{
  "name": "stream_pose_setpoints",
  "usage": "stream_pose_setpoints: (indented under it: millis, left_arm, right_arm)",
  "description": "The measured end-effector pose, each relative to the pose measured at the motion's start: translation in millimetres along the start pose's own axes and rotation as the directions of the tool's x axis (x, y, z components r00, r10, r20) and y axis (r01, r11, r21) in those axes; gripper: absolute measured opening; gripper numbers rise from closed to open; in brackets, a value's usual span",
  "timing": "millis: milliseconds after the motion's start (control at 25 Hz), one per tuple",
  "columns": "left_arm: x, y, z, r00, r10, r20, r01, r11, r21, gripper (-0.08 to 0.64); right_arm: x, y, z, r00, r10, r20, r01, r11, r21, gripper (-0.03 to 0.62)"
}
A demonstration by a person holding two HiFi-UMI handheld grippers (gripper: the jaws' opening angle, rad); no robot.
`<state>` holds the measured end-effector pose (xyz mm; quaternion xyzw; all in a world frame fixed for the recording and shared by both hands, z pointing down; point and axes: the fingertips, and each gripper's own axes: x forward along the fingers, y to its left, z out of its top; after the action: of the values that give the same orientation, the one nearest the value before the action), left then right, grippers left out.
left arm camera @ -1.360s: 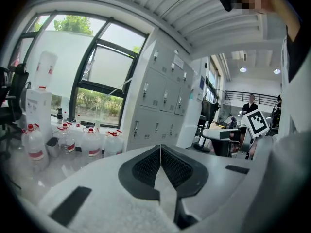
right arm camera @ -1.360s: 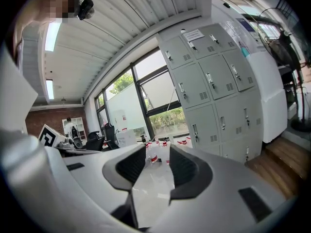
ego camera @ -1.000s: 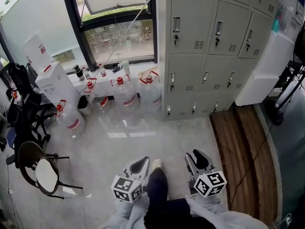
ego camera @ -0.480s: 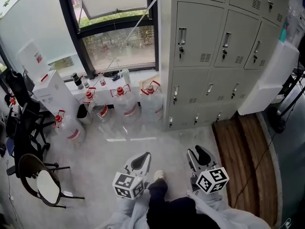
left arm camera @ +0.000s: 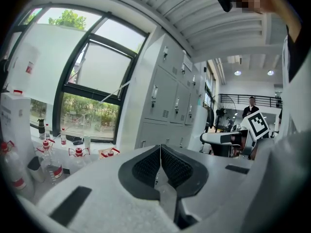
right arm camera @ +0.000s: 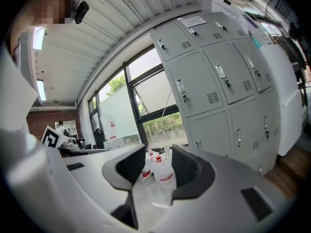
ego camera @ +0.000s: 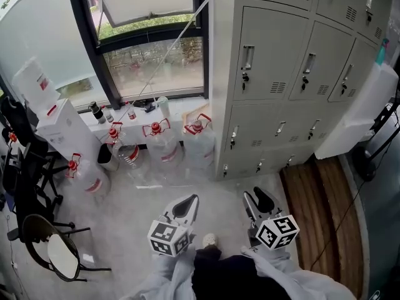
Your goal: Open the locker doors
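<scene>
The lockers (ego camera: 294, 74) stand at the floor's (ego camera: 144, 195) far edge, three closed doors to each row, with four red-capped jugs (ego camera: 161, 147) beside them under the window (ego camera: 156, 61). Both grippers hang well short of the doors. The left gripper (ego camera: 187, 203) has its jaws pressed together on nothing, and the right gripper (ego camera: 257, 200) is part open and empty.

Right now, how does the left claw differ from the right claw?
The left claw has its jaws pressed together; the right claw has them apart, with bottles visible through the gap. The right claw is nearer the wooden floor, the left claw nearer the chair. Both are empty and away from the lockers.
</scene>
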<state>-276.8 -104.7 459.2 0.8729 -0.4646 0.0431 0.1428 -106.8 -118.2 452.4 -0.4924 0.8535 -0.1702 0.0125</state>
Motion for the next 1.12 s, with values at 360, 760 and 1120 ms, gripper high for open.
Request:
stream_pose_setpoints:
  millis: [360,760,1120]
  left_arm:
    - [37,43,5,1.0,-0.012,-0.011,0.012,1.0,-0.005,0.011]
    - [70,63,-3,0.997,-0.053,-0.054,0.053,0.999,-0.005,0.011]
    - [126,86,-17,0.996,-0.045,-0.071,0.042,0.998,-0.05,0.011]
  right_arm:
    - [57,-12,-2,1.0,0.003,-0.006,-0.003,1.0,0.02,0.149]
    - [92,-39,-23,0.996,-0.007,-0.089,0.004,1.0,-0.026,0.149]
    - [148,-99,-53,0.984,-0.07,-0.164,0.053,0.993,-0.104,0.149]
